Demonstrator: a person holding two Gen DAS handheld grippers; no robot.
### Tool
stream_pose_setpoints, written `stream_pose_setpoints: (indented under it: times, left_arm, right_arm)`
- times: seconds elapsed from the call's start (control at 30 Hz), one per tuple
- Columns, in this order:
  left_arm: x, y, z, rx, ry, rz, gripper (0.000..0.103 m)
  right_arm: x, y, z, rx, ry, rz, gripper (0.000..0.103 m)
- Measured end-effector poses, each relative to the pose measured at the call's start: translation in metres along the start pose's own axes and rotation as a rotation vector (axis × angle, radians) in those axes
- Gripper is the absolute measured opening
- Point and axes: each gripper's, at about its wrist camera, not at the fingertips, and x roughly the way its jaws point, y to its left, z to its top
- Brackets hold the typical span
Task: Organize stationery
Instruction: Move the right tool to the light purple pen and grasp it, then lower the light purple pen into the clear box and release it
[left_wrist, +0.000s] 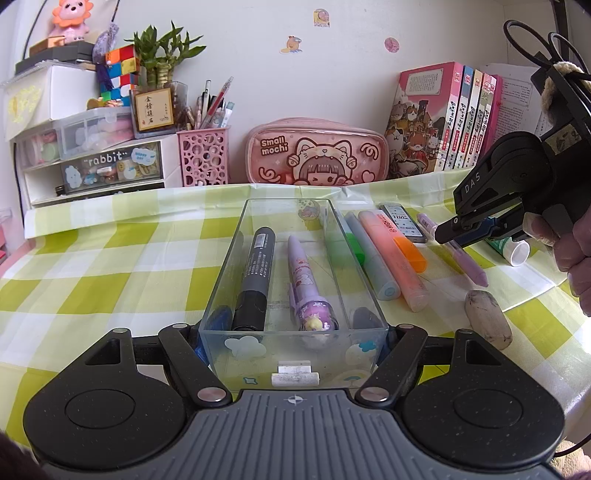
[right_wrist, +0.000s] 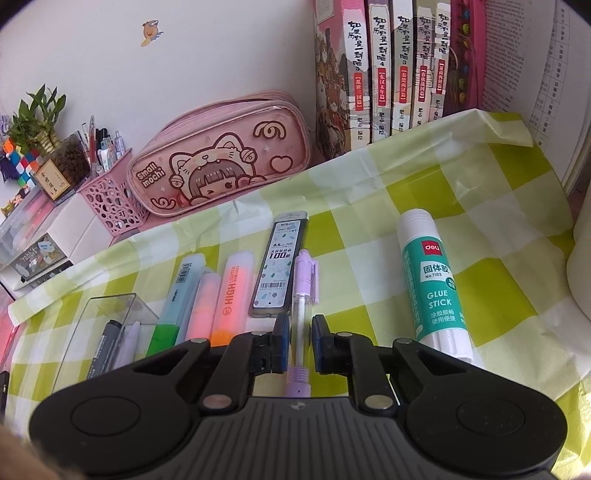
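A clear plastic box (left_wrist: 236, 236) stands on the checked cloth and holds a black marker (left_wrist: 256, 273) and a purple cartoon pen (left_wrist: 304, 273). My left gripper (left_wrist: 293, 325) is shut on the near end of the box, one finger on each side wall. My right gripper (right_wrist: 298, 332) straddles a purple-and-white pen (right_wrist: 304, 280) lying on the cloth; its pads stand a little apart from the barrel on both sides. It also shows in the left wrist view (left_wrist: 454, 230), low over that pen (left_wrist: 471, 266). A glue stick (right_wrist: 432, 288) lies right of it.
Right of the box lie a green highlighter (left_wrist: 351, 243), a blue one (left_wrist: 373, 254), an orange one (left_wrist: 395, 258), a lead refill case (right_wrist: 280, 269) and a worn eraser (left_wrist: 487, 319). A pink pencil case (left_wrist: 317, 153), pen cup (left_wrist: 203, 157), drawers (left_wrist: 92, 162) and books (left_wrist: 443, 118) line the back.
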Motion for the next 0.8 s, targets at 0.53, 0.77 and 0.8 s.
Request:
stream_pose_setpoints:
  times: [0.53,0.77,0.8]
  left_arm:
    - [0.000,0.000,0.000,0.000,0.000,0.000,0.074]
    - [0.000,0.000,0.000,0.000,0.000,0.000,0.074]
    - [0.000,0.000,0.000,0.000,0.000,0.000,0.074]
  right_arm:
    - [-0.028,0.022,0.002,0.155,0.025,0.271,0.017]
    - [-0.028,0.042,-0.004,0.185,0.066,0.345,0.017]
    - [-0.027,0.045,-0.005,0.186,0.073,0.354,0.017]
